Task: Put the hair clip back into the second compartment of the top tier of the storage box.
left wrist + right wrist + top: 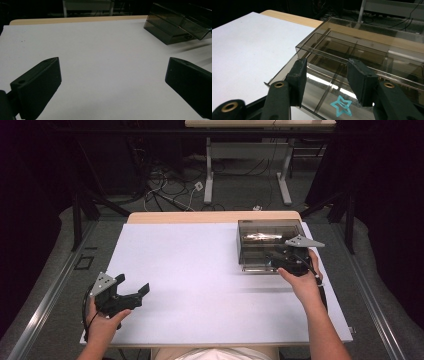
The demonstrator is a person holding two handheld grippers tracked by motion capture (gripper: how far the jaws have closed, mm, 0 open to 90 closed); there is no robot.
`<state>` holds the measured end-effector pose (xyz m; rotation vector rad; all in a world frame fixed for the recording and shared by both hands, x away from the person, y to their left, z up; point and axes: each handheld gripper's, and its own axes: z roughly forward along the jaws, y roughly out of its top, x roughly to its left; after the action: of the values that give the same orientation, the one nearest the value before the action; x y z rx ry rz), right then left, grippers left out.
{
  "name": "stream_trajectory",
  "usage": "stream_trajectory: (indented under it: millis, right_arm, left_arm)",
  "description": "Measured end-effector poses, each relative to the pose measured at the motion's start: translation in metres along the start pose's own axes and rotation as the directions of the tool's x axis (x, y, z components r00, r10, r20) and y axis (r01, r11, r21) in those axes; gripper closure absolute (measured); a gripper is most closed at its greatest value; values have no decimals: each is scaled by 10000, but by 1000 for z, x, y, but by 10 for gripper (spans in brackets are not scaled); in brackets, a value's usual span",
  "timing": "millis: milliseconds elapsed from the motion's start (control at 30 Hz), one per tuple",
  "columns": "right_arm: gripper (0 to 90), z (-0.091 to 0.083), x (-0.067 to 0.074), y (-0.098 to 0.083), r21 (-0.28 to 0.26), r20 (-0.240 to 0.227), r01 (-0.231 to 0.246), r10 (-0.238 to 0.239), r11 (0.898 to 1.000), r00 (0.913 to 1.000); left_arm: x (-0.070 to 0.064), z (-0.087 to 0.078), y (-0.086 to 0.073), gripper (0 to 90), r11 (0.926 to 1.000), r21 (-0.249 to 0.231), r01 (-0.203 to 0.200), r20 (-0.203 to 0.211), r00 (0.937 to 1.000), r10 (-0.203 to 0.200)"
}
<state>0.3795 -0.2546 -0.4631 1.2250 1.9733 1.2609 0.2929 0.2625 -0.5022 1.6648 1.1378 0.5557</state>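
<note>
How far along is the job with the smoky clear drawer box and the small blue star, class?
Done, by the look of it: the blue star lies in a compartment of the pulled-out drawer of the smoky box. In hand: the right gripper hangs over that drawer, fingers apart, nothing between them. The left gripper waits open over the white table. Left, probably: sliding the drawer shut.

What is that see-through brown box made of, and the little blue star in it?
The box looks like smoke-tinted clear plastic, glossy: you can see its inner dividers through the walls, and light glints off its edges. The star looks like thin turquoise plastic or rubber, only an outline with an open middle; its exact material is hard to tell. The box rests on a matte white sheet, perhaps board or paper.
</note>
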Motion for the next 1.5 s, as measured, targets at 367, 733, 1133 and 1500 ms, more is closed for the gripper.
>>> stream_trajectory:
  millis: [367,733,1133,1500]
  right_arm:
    - [451,-1,8,3,-11,-766,270,-270,9996,9967]
    - [456,-2,19,2,203,-1291,881,-848,9959,9880]
    - [440,-14,37,-7,529,-1727,1464,-1353,9878,9756]
    - [373,-33,44,-20,506,-1618,1473,-1374,9878,9772]
  left_arm:
    - [0,0,0,2,10000,37,39,-28,10000,-39]
    - [0,0,0,2,10000,42,53,-61,10000,-53]
    - [-2,1,-1,2,9999,114,-64,18,10000,64]
    - [-3,2,-1,2,9999,140,1,32,10000,-2]
